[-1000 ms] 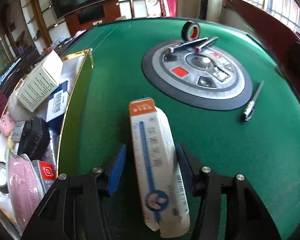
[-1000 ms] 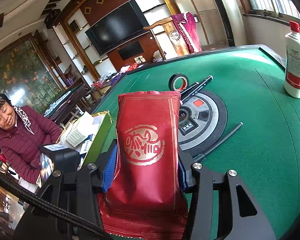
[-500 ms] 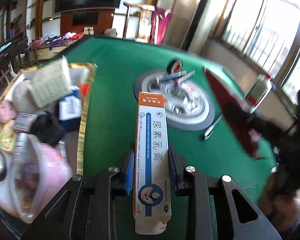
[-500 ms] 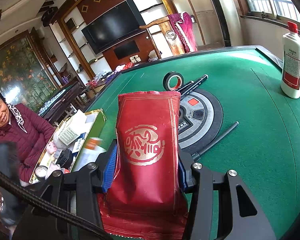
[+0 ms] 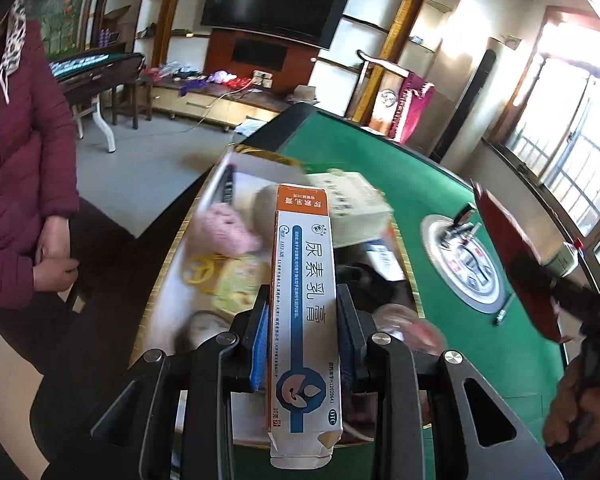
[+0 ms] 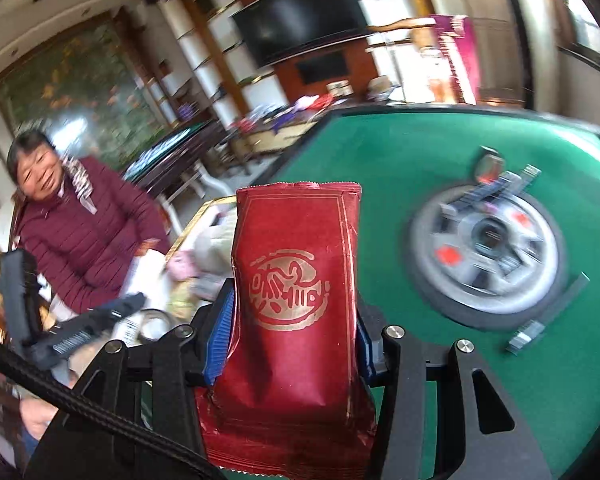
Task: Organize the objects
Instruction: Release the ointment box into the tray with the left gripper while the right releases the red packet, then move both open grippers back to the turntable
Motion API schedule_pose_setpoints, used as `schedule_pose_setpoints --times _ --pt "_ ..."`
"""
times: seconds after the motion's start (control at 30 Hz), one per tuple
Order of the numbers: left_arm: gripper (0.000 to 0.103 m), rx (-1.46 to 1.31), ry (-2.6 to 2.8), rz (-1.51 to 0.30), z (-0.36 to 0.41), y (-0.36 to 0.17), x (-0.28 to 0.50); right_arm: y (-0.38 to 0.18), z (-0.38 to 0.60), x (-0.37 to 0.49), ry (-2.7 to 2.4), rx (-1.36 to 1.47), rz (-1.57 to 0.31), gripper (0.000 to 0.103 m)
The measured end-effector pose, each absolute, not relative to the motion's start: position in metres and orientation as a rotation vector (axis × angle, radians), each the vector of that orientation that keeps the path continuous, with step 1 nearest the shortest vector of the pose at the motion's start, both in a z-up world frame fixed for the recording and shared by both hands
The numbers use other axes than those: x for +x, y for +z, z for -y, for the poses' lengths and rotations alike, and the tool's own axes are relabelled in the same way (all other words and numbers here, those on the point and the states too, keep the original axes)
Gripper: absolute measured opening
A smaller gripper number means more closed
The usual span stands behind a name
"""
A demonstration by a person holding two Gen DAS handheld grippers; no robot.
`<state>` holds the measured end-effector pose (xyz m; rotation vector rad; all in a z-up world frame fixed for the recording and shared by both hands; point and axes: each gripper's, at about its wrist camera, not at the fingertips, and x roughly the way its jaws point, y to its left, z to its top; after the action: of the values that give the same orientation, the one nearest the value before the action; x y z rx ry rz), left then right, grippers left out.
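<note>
My left gripper (image 5: 302,308) is shut on a long white, blue and orange ointment box (image 5: 302,220). It holds the box in the air over a gold-rimmed tray (image 5: 162,276) crowded with boxes, pink cloth and packets at the left edge of the green table. My right gripper (image 6: 292,312) is shut on a dark red foil pouch (image 6: 296,260) with a gold emblem. It carries the pouch above the table near the tray's gold rim (image 6: 196,220). In the left wrist view the red pouch (image 5: 512,264) shows at the right.
A round grey centre console (image 6: 488,256) sits in the green table, with markers and a tape roll (image 6: 488,168) at its far side. A pen (image 6: 548,312) lies near it. A person in a maroon jacket (image 5: 16,180) stands close to the tray's left side.
My left gripper closed on the ointment box, lifted it off the green felt and swung left over the tray. My right gripper swung left with the red pouch, towards the tray.
</note>
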<state>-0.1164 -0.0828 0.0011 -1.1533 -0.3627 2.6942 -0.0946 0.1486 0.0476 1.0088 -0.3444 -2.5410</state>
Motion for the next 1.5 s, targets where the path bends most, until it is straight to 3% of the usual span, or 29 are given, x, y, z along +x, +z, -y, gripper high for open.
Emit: schedule_pose_setpoints --times 0.2,0.4,0.7,1.07,1.27,1.5 --pt "0.025 -1.199 2.645 0.404 0.091 -0.020 -0.126 0.062 -0.049 -0.148 -2.494 1.076 0.171 0.049" --pt "0.025 -1.232 2.620 0.435 0.098 -0.025 -0.132 0.037 0.018 -0.208 -2.443 1.229 0.094 0.049" --pt "0.025 -1.242 2.597 0.443 0.116 -0.030 -0.135 0.003 0.058 -0.244 -2.462 1.350 -0.009 0.049" --pt "0.026 -1.244 2.572 0.463 0.121 -0.026 -0.125 0.024 0.074 -0.230 -2.478 1.285 -0.133 0.062" --pt "0.026 -1.211 2.585 0.447 0.118 -0.012 -0.112 0.058 0.042 -0.185 -2.506 1.130 -0.038 0.063" --pt "0.026 -1.127 2.620 0.390 0.094 0.016 -0.089 0.065 -0.092 -0.134 -2.614 1.036 0.311 0.081"
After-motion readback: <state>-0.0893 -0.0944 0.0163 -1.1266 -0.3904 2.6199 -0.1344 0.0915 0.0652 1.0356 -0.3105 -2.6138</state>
